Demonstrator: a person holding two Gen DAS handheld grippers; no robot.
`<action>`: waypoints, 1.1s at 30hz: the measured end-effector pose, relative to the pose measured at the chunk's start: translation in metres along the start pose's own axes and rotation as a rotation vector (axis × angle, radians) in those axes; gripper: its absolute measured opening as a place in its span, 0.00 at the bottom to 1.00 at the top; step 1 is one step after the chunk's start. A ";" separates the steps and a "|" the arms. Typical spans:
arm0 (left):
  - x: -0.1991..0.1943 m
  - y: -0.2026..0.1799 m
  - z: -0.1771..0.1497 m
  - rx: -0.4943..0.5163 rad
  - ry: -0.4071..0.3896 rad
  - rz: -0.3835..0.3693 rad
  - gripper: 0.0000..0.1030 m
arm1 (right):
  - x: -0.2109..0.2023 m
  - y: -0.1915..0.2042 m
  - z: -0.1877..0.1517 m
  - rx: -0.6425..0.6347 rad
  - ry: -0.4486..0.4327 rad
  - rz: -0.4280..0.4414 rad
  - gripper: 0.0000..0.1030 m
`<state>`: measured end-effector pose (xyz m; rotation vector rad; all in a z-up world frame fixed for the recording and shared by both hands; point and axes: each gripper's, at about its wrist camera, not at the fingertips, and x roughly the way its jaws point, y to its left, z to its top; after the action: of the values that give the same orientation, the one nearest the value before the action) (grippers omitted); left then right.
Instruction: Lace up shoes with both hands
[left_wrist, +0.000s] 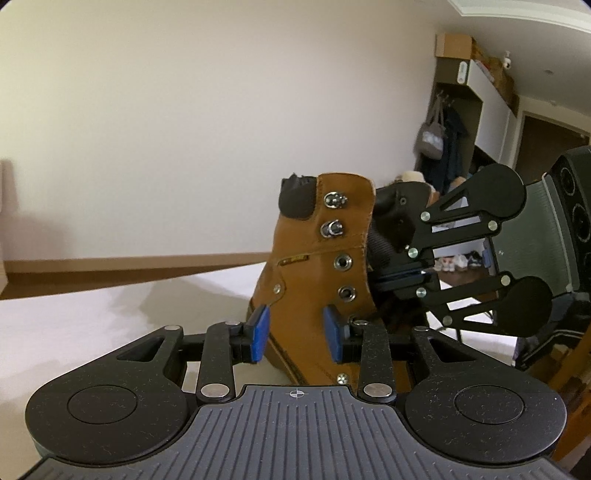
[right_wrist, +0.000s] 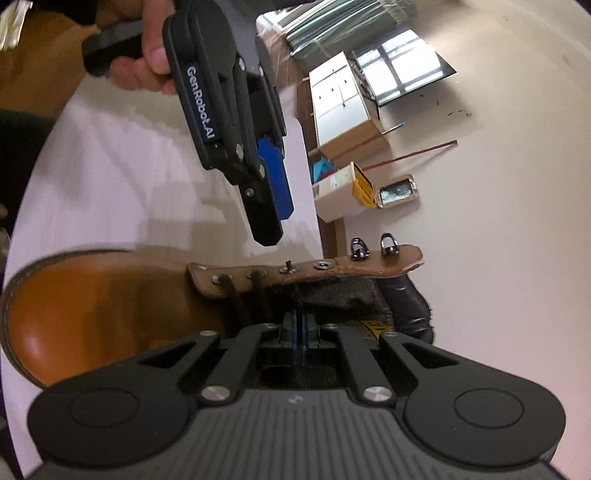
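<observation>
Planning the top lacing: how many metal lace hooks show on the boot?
2, stacked at the top of the boot on its tan flap: upper hook, lower hook, above the round eyelets. The other flap's hooks may be hidden.

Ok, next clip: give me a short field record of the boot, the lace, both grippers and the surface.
boot: tan boot on a white table
lace: dark lace through the two lowest eyelets; upper eyelets and hooks bare
left gripper: left gripper open, pads apart in front of the boot's side
right gripper: right gripper shut at the boot's tongue; whether it holds lace cannot be told
hand: hand holding the left gripper
</observation>
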<state>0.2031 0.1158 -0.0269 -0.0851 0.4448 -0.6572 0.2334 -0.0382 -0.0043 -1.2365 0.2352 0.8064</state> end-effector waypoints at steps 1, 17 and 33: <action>0.001 0.000 0.000 -0.002 -0.001 -0.009 0.33 | 0.000 0.000 -0.001 0.009 -0.009 0.003 0.04; 0.014 0.006 0.004 -0.023 -0.028 -0.107 0.02 | -0.007 0.002 0.002 0.039 -0.077 0.006 0.04; -0.112 0.083 -0.025 -0.049 -0.006 0.647 0.02 | -0.095 -0.005 -0.079 0.531 -0.046 -0.218 0.23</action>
<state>0.1611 0.2509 -0.0254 0.0129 0.4505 -0.0099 0.1892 -0.1497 0.0264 -0.7268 0.2522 0.5348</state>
